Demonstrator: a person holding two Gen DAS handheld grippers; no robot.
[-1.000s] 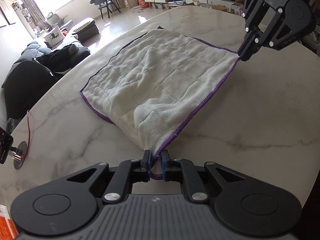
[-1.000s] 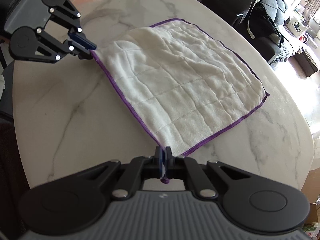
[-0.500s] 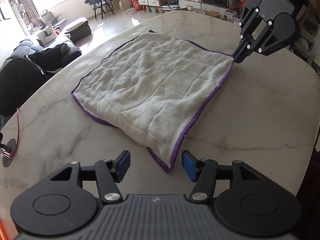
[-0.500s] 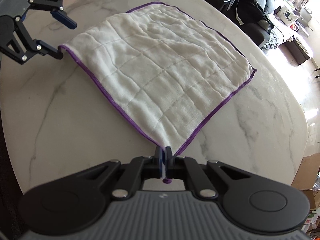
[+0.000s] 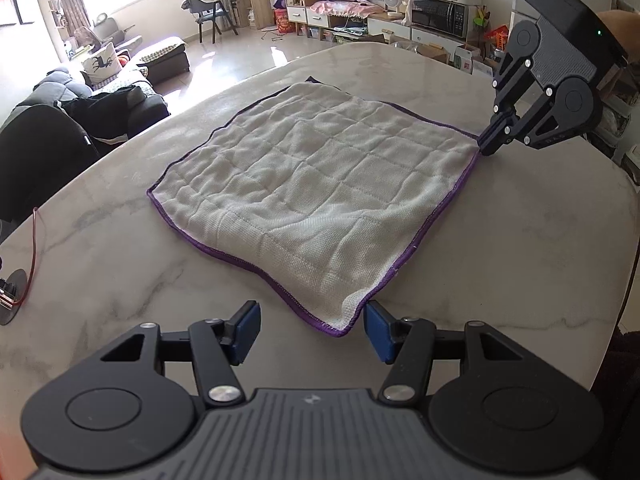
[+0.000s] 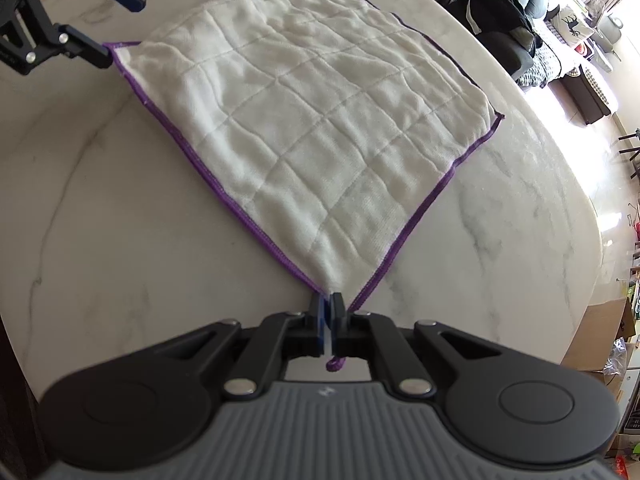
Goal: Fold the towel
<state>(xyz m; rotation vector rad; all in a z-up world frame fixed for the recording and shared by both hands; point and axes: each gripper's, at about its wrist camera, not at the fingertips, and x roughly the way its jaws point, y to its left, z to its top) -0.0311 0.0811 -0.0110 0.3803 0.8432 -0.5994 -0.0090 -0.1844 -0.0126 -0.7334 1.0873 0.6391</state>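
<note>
A white quilted towel with purple edging lies spread, folded double, on the marble table. My left gripper stands open, and the towel's near corner lies on the table between its blue pads without being pressed. In the right wrist view the towel runs from my right gripper to the left gripper at the top left. The right gripper pinches its corner, the jaws just starting to open, and a purple loop hangs below them. From the left wrist view the right gripper sits at the towel's far right corner.
A red cable and a small round stand sit at the table's left edge. The table's curved rim runs close behind the towel. A sofa and a cardboard box stand beyond on the floor.
My left gripper opened and let go of its corner, which dropped flat onto the table. The right gripper kept its corner and the towel settled lower.
</note>
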